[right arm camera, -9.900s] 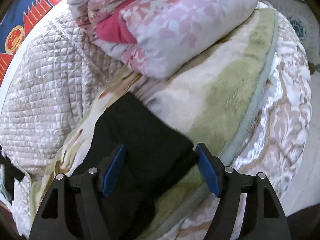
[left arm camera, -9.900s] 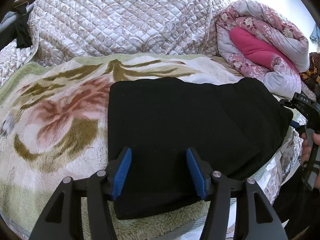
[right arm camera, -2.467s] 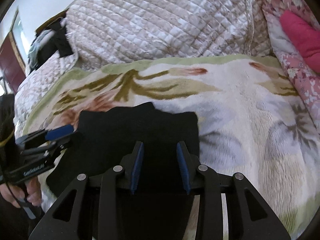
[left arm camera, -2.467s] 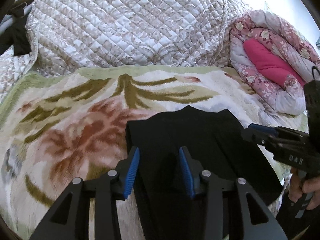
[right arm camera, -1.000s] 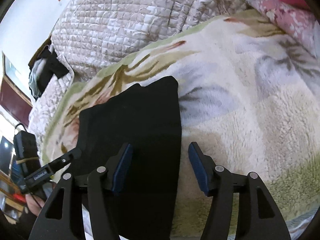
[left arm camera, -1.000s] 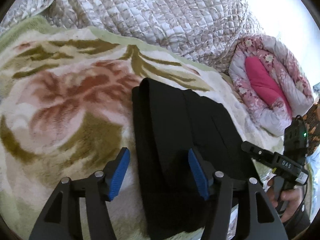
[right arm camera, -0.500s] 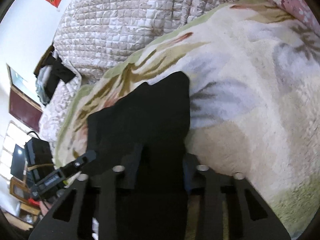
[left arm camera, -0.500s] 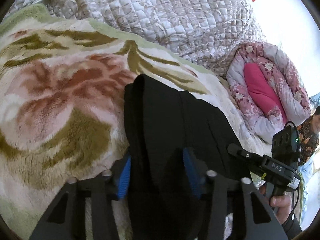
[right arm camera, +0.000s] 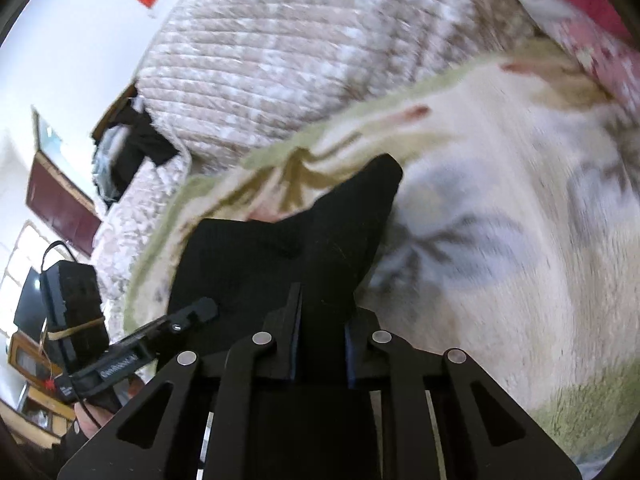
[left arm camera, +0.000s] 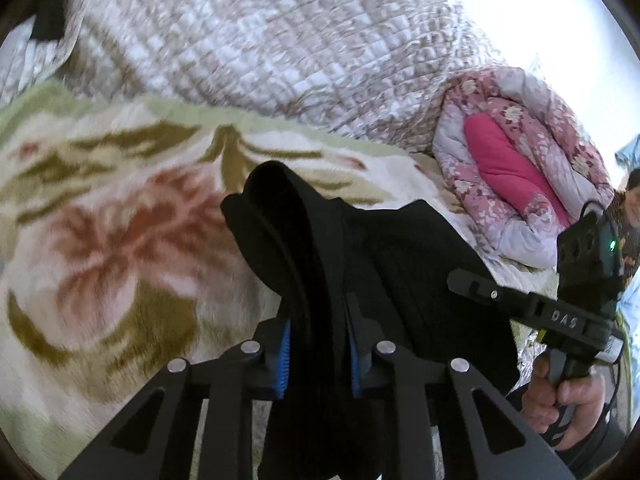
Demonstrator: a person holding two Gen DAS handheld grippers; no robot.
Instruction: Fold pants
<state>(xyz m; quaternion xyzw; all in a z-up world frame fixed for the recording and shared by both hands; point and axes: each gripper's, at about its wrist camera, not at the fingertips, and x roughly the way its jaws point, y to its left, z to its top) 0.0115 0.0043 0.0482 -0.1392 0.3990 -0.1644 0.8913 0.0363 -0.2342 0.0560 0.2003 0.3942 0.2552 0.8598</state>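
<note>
**Pants pinched at both edges**

The pants (left arm camera: 400,264), black and thickly folded, are gripped by the closing left gripper (left arm camera: 318,344) and right gripper (right arm camera: 320,344), blue pads pressed into bunched cloth. They are draped over a fluffy flowered blanket (left arm camera: 112,240); a quilted cover (left arm camera: 280,40) lies beyond.

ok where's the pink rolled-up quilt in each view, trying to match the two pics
Left wrist view: the pink rolled-up quilt lies at the right, beyond the black pants and above the right gripper.
Right wrist view: only a strip of it shows at the top right corner.
Shared landmark: the beige quilted cover, behind the floral blanket in both.
</note>
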